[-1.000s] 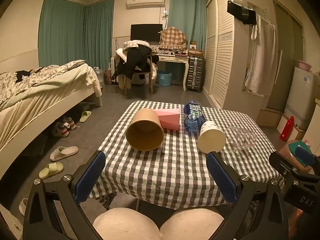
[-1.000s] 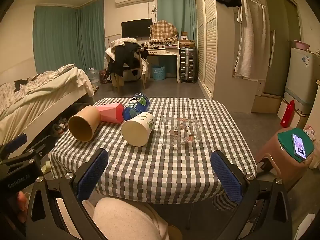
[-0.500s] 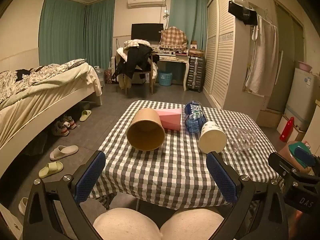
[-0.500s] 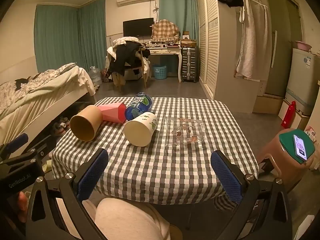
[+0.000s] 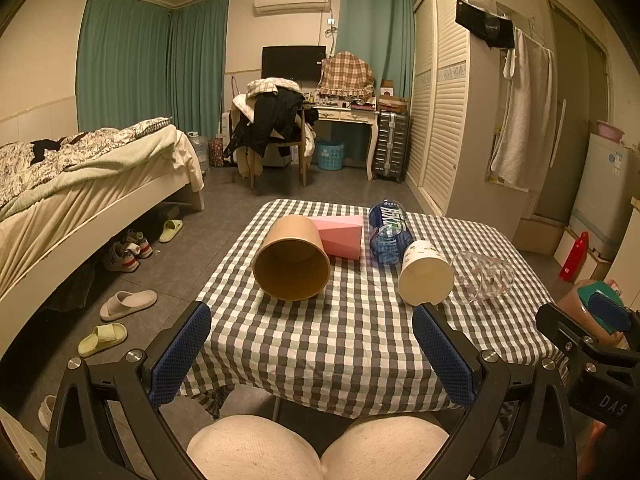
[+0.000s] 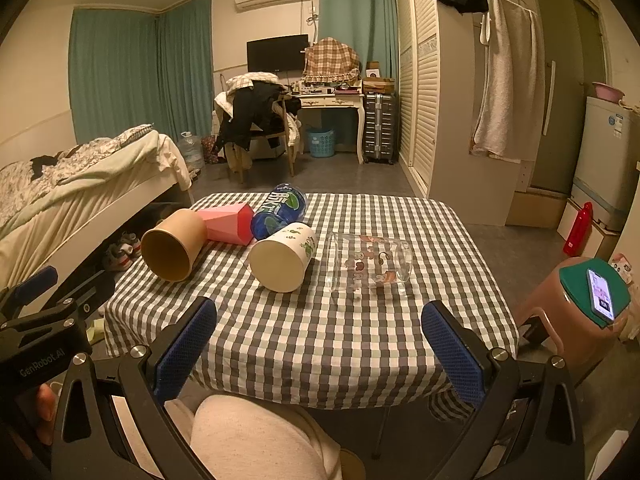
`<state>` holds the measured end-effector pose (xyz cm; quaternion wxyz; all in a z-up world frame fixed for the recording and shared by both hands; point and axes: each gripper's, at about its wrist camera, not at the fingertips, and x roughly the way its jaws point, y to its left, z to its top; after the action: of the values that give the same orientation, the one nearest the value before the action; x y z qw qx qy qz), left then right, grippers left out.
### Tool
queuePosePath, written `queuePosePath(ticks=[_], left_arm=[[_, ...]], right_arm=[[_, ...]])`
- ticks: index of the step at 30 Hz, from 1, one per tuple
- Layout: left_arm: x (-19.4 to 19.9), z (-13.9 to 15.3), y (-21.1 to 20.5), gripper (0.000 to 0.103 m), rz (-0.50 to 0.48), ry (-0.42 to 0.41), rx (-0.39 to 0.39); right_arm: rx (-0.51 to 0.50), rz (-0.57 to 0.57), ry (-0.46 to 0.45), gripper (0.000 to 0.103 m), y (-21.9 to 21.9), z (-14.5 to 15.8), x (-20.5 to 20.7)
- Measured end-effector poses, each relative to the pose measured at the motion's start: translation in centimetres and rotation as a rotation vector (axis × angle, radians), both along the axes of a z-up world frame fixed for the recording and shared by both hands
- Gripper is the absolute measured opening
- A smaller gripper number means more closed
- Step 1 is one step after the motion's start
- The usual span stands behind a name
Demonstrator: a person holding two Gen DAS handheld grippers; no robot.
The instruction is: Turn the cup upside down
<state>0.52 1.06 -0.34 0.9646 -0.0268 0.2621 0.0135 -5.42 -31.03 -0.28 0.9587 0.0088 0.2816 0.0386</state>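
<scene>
left gripper [image 5: 311,350]: jaws spread wide, nothing between the pads; it hangs at the near edge of the table [image 5: 340,344], above your knees [image 5: 320,448]
right gripper [image 6: 319,350]: same; wide apart, empty, short of the near table edge; its body also shows at the right of the left view
cups: five lie on their sides across the far half of the checked cloth; none stands mouth-down yet
brown paper cup [image 5: 292,264]: leftmost, mouth facing you; lines up between your left fingers
pink faceted cup [image 5: 342,236]: just behind the brown one, touching or nearly so; can't tell from here
blue cup [image 5: 388,230]: printed, translucent, lying behind the white one
white paper cup [image 6: 282,258]: leaf print, mouth toward you, centre of the row
clear glass cup [image 6: 368,266]: cartoon print, lying crosswise, rightmost; nearest your right gripper's line
step: approach, I'd say; no contact with anything, no cup chosen that I can read
next move: pick one cup; reach in over the cloth, close across its wall near the middle, lift clear, rotate until the mouth faces down, set it flat
watch: cups are round and on their sides, so a nudge will likely roll them; the brown and white ones have close neighbours, so come in straight
</scene>
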Motion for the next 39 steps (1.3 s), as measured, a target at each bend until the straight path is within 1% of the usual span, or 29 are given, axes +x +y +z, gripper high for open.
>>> queuePosePath(ticks=[36,39], left_arm=[[-0.1,-0.6,0.1,0.103,0.003,0.01,-0.001],[-0.1,-1.2,0.4,0.103,0.006,0.013,-0.004]], right_arm=[[-0.003,0.005,0.017,0.103,0.7,-0.7,0.0],[-0.004,0.005,0.018,0.103,0.7,-0.7,0.0]])
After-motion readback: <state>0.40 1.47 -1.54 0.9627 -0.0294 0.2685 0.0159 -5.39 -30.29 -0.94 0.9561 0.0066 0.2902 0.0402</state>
